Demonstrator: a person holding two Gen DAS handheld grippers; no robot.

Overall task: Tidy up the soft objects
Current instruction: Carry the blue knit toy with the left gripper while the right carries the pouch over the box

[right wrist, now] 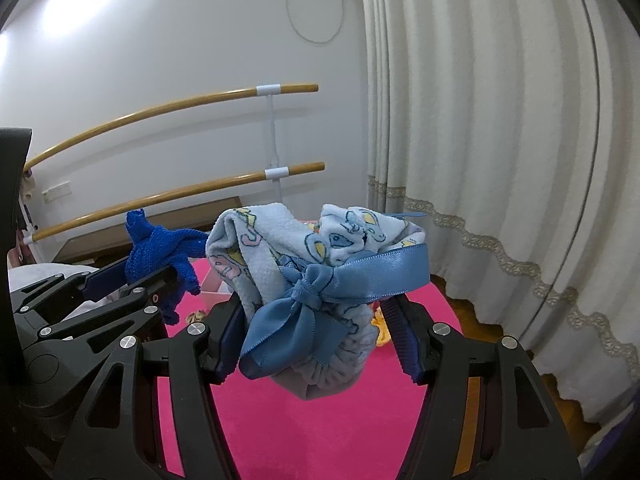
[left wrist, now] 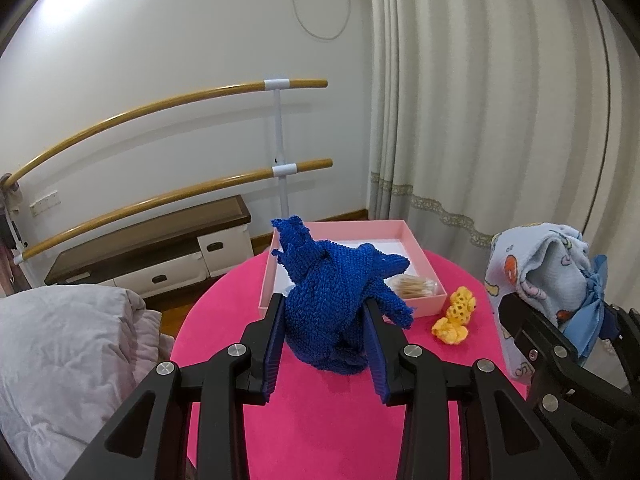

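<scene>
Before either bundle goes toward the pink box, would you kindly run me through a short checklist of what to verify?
1. Left claw grips the blue knitted cloth, pads pressing its sides: ok.
2. Right claw grips the light blue printed towel bundle, ribbon tied round it: ok.
3. Both bundles hang above the pink tablecloth: ok.
4. Pink box has bare floor for a bundle: ok, though a pack of cotton swabs fills its near right corner.
5. Yellow crochet piece lies outside the box: not ok.
6. Room for both bundles together: cannot tell.
</scene>
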